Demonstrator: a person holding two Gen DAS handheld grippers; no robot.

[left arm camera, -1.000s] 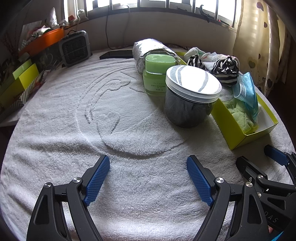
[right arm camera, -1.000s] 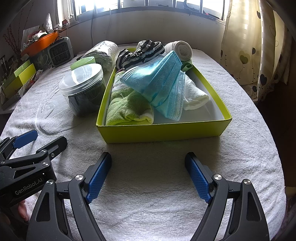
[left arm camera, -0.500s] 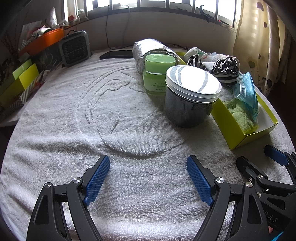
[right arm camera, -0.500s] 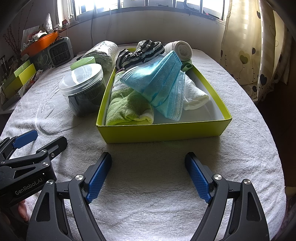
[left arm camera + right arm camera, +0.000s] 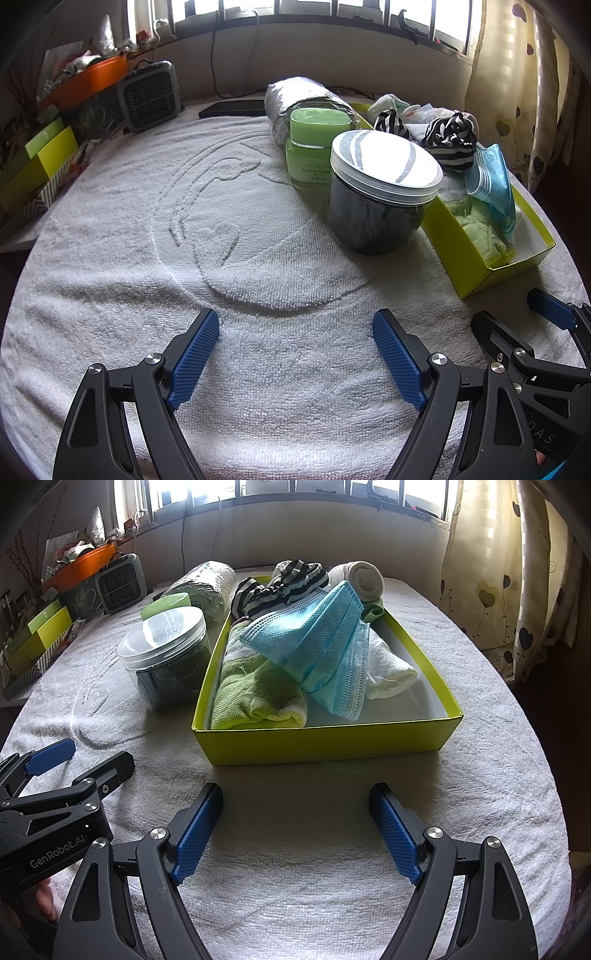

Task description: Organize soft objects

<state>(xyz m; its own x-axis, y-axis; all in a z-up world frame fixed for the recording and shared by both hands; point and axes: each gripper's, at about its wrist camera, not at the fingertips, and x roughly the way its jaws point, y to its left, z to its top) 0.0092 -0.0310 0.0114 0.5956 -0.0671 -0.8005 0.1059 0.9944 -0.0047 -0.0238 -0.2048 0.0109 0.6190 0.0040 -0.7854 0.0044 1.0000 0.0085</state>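
A yellow-green box (image 5: 332, 738) on the white towel holds soft things: a green cloth (image 5: 255, 698), blue face masks (image 5: 321, 646), a white cloth (image 5: 388, 668), striped socks (image 5: 280, 587) and a beige bandage roll (image 5: 362, 579). The box also shows in the left wrist view (image 5: 465, 251). My right gripper (image 5: 295, 827) is open and empty, just in front of the box. My left gripper (image 5: 295, 350) is open and empty over bare towel, left of the box. Each gripper appears at the edge of the other's view.
A dark jar with a clear lid (image 5: 380, 199), a green jar (image 5: 317, 147) and a wrapped roll (image 5: 306, 103) stand left of the box. A small fan (image 5: 151, 96), a phone (image 5: 232, 109) and boxes (image 5: 37, 162) sit at the back left. Curtains (image 5: 509, 572) hang right.
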